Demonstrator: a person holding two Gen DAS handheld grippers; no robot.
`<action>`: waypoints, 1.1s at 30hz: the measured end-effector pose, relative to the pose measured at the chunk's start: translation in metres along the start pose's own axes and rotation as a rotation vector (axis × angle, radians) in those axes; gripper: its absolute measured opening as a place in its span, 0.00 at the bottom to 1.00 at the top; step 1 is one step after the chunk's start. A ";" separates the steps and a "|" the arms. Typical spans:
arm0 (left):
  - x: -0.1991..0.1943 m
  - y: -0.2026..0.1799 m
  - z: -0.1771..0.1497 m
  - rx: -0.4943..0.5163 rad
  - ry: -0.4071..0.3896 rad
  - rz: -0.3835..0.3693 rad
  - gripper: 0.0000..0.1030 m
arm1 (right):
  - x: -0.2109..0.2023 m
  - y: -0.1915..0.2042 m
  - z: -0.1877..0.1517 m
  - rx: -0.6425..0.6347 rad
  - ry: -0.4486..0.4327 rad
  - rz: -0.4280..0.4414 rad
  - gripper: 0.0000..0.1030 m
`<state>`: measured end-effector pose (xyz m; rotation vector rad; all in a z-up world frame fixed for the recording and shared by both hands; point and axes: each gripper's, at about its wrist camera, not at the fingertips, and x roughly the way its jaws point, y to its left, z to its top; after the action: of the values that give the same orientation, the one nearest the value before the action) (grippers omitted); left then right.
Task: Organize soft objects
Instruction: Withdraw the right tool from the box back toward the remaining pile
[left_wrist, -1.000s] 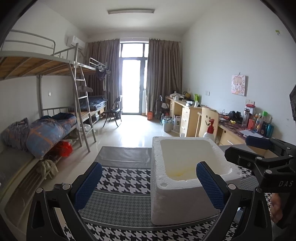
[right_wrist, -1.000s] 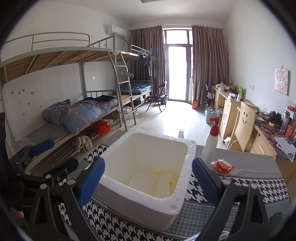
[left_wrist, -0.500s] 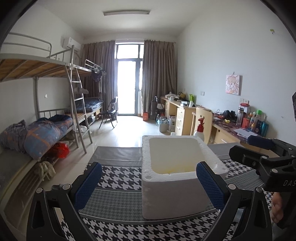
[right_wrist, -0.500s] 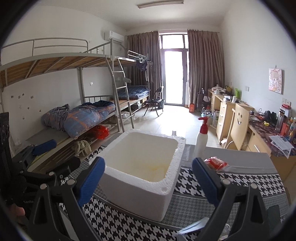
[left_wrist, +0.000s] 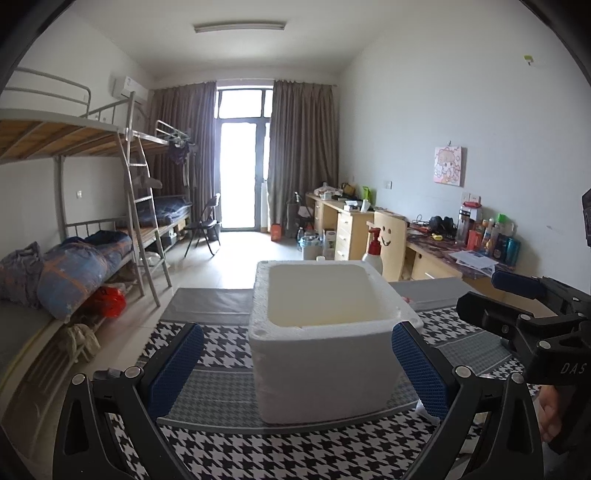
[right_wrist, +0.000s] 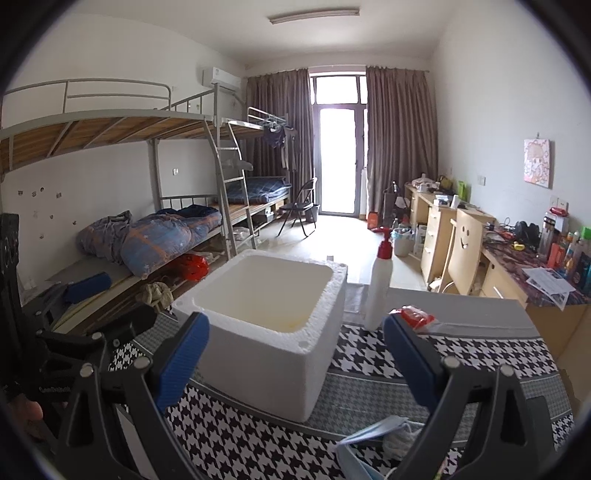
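Observation:
A white foam box (left_wrist: 321, 354) stands open-topped on the houndstooth table cover (left_wrist: 218, 336). My left gripper (left_wrist: 297, 365) is open just in front of it, its blue pads either side of the box and holding nothing. In the right wrist view, the foam box (right_wrist: 266, 354) sits ahead and slightly left of my right gripper (right_wrist: 295, 360), which is also open and empty. A light blue face mask (right_wrist: 364, 435) and a white bundled item (right_wrist: 397, 439) lie near the table's front edge. From this height the box's floor is hidden.
A white spray bottle with a red pump (right_wrist: 378, 284) and a red packet (right_wrist: 417, 315) sit right of the box. The right gripper (left_wrist: 495, 295) shows at the left view's right side. A bunk bed (right_wrist: 147, 236) lines the left, desks (right_wrist: 517, 273) the right.
Both grippers have drawn back and dropped lower relative to the box. The pale items on the box's floor, visible one second ago, are now out of sight.

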<state>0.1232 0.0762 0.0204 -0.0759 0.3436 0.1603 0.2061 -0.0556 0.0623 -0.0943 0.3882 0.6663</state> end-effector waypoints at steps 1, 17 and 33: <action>0.000 0.000 -0.001 -0.001 0.001 -0.002 0.99 | -0.001 -0.001 -0.002 0.003 0.001 0.000 0.94; -0.009 -0.009 -0.014 -0.013 0.003 -0.061 0.99 | -0.019 -0.004 -0.022 0.007 -0.032 -0.018 0.94; -0.013 -0.021 -0.025 -0.004 -0.006 -0.089 0.99 | -0.031 -0.013 -0.041 0.036 -0.021 -0.062 0.94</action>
<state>0.1061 0.0516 0.0026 -0.0948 0.3335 0.0727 0.1788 -0.0929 0.0362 -0.0647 0.3756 0.5983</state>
